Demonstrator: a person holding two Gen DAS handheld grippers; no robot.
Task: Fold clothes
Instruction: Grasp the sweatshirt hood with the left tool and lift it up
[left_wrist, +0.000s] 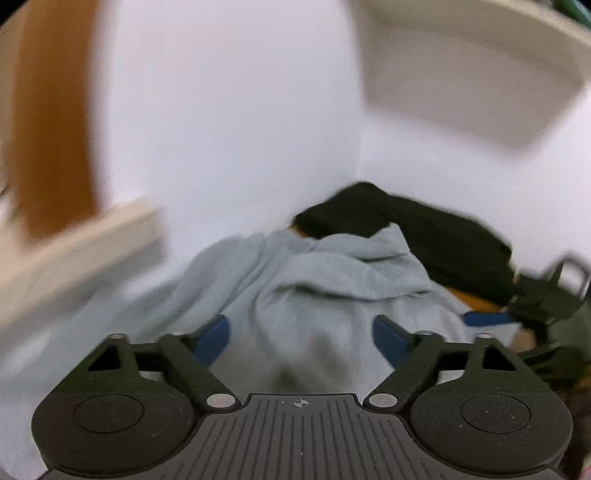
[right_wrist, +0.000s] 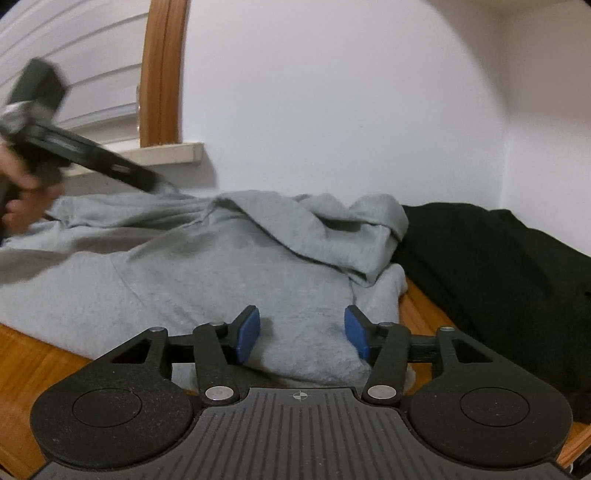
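**Grey hoodie bunched on the table, both grippers spread over it**

Right wrist view gives us the clearest read: our right gripper (right_wrist: 302, 334) hangs with its blue pads spread wide and nothing between them, right over the near edge of the grey hoodie (right_wrist: 207, 266). That garment lies rumpled on the wooden table (right_wrist: 33, 354), its long axis running roughly left to right across our view, with a loose flap, a hood or a sleeve, we cannot tell which, doubled over at its right end beside a black garment (right_wrist: 498, 266).

Our left gripper (left_wrist: 301, 338) also stands wide open, and we see only grey cloth beyond its pads; the blur there keeps us from saying whether the pads touch it. From the right wrist view, that same tool (right_wrist: 110, 166) reaches down to the hoodie's far left edge, below a window ledge (right_wrist: 173, 152), held by a hand (right_wrist: 22, 192).

So each gripper sits at its own end: the left nearer the far left edge, the right nearer the near right part. We judge any fold would carry cloth across that left-to-right axis. Whether the bunched flap is a fold in progress or plain disorder, we cannot settle.
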